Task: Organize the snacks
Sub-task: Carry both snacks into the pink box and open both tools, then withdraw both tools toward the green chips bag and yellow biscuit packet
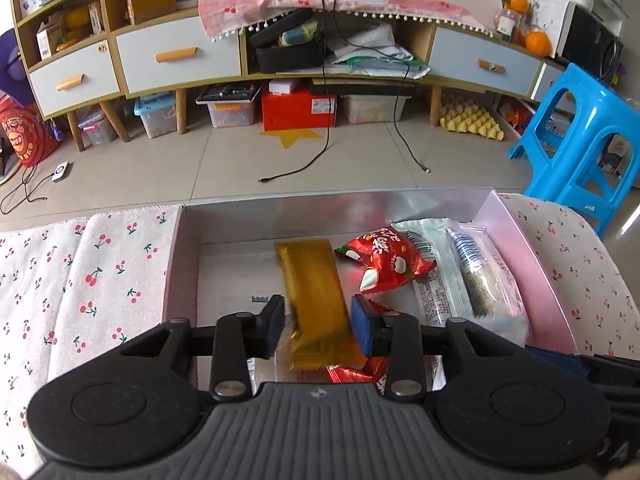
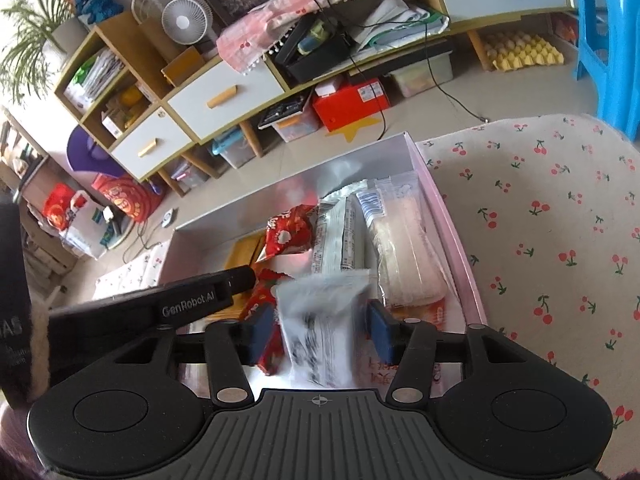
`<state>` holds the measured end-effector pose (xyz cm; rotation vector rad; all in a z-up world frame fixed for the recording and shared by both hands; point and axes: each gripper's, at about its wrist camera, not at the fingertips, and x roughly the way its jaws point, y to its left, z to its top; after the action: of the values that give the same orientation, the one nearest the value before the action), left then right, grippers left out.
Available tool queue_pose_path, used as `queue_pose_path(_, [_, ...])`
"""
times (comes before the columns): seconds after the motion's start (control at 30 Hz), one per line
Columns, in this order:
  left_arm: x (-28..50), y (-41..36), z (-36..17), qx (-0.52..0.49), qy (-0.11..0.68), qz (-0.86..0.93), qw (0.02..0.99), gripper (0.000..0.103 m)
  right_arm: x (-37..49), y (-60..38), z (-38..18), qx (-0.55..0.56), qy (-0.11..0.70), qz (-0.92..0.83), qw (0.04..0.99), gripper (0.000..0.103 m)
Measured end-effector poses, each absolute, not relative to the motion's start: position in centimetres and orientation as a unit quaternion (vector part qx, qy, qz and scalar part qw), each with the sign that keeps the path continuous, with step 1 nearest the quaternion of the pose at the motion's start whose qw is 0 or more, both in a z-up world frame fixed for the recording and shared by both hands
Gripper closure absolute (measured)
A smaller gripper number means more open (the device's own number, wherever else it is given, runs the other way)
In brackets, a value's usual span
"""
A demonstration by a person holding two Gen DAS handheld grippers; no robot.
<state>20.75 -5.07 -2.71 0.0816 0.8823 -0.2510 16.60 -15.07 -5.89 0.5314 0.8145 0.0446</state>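
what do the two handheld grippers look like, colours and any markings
Both the left gripper and right gripper are black plastic with a grey ribbed centre plate, silver rivets on the linkage arms, and dark blue pads on the fingers. The right view shows "GenRobot.AI" printed in grey on the left gripper's side.

My left gripper's body hides the near end of the gold packet and most of a red wrapper. In the right view the white packet between my fingers is smeared by blur, its print unreadable, and its lower end is hidden. The blue stool is cut off by the edge.
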Motion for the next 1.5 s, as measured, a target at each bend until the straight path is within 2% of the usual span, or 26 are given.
queue_pose_path(0.07, [20.5,-5.0,-2.6,0.036,0.426,-0.119,0.896,0.057,16.4,-15.4,-5.6,0.260,0.388,0.018,0.884,0.036])
queue_pose_path(0.1, [20.5,-5.0,-2.5,0.035,0.426,-0.118,0.896,0.054,16.2,-15.6,-5.4,0.260,0.387,0.016,0.884,0.035])
queue_pose_path(0.17, [20.0,-4.8,-2.1,0.036,0.426,-0.120,0.896,0.052,15.8,-15.9,-5.1,0.261,0.389,0.010,0.884,0.034])
queue_pose_path(0.5, [16.3,-3.8,-0.1,0.037,0.412,-0.119,0.902,0.027,12.8,-17.1,-2.9,0.270,0.398,-0.016,0.877,0.028])
queue_pose_path(0.63, [14.3,-2.9,0.5,0.028,0.414,-0.117,0.902,0.019,11.0,-16.2,-1.8,0.255,0.399,-0.017,0.881,0.019])
queue_pose_path(0.83, [11.3,-2.0,1.0,0.019,0.418,-0.106,0.902,0.005,8.1,-14.7,-0.8,0.235,0.402,-0.005,0.885,0.016])
queue_pose_path(1.1, [8.0,-1.1,0.7,0.040,0.427,-0.084,0.899,0.001,5.4,-13.6,-0.9,0.214,0.410,-0.001,0.887,0.016])
queue_pose_path(1.17, [6.8,-0.9,0.4,0.039,0.430,-0.076,0.899,0.000,4.8,-13.5,-1.2,0.213,0.407,0.001,0.888,0.010])
queue_pose_path(1.23, [5.9,-0.6,-0.2,0.032,0.437,-0.069,0.896,0.000,4.3,-13.4,-1.6,0.212,0.405,0.001,0.889,0.008])
queue_pose_path(1.5, [4.4,-0.6,-2.5,0.008,0.475,-0.066,0.877,0.001,3.6,-12.3,-4.0,0.199,0.454,0.009,0.868,0.008])
